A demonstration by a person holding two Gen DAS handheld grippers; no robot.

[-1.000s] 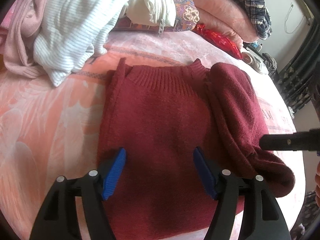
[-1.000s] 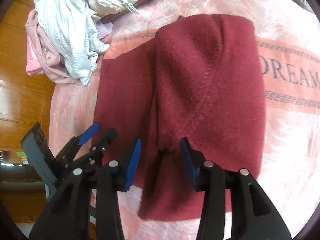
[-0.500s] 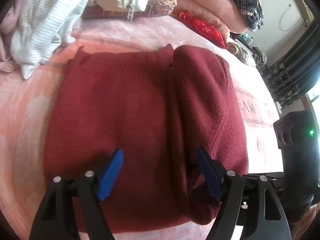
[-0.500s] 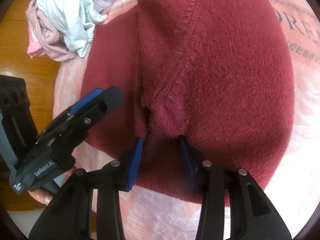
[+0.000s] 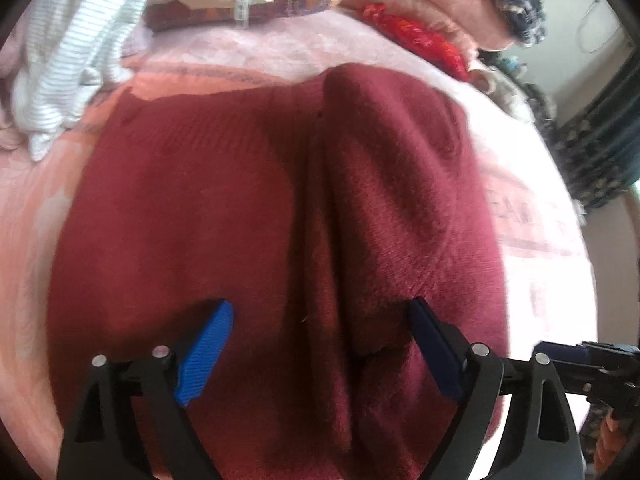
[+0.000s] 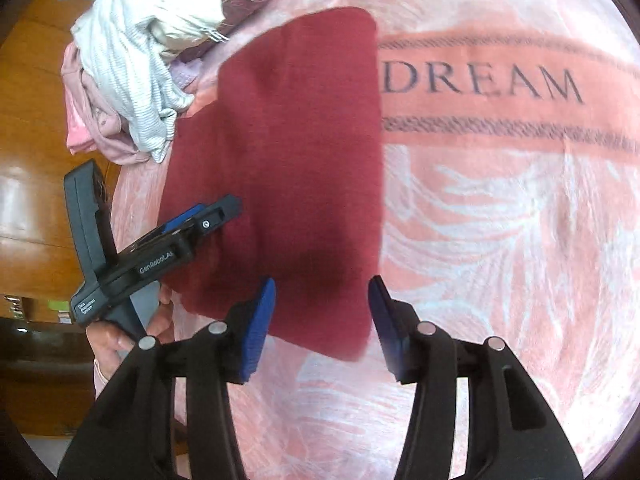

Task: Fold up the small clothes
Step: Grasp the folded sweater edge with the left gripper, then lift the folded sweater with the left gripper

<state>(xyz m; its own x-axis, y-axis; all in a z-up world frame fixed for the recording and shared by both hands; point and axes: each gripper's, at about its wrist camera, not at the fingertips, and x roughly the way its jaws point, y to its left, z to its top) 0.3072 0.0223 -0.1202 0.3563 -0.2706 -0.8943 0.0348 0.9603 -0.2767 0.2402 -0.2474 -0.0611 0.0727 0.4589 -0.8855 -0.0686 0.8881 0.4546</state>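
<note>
The bed (image 6: 500,240) carries a pink blanket (image 6: 480,184) printed "DREAM". A dark red sweater (image 6: 288,152) lies flat on it. A pile of clothes (image 6: 136,64) lies beside the sweater.

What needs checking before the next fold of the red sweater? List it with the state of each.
1. Left gripper open: ok, jaws wide over the sweater.
2. Right gripper open: ok, nothing held.
3. One side folded over the body: ok, a flap lies on top.
4. Other side folded in: cannot tell.
5. Sweater lying flat on the blanket: ok in the right wrist view.
6. Clothes pile off the sweater: not ok, it touches one corner.
</note>
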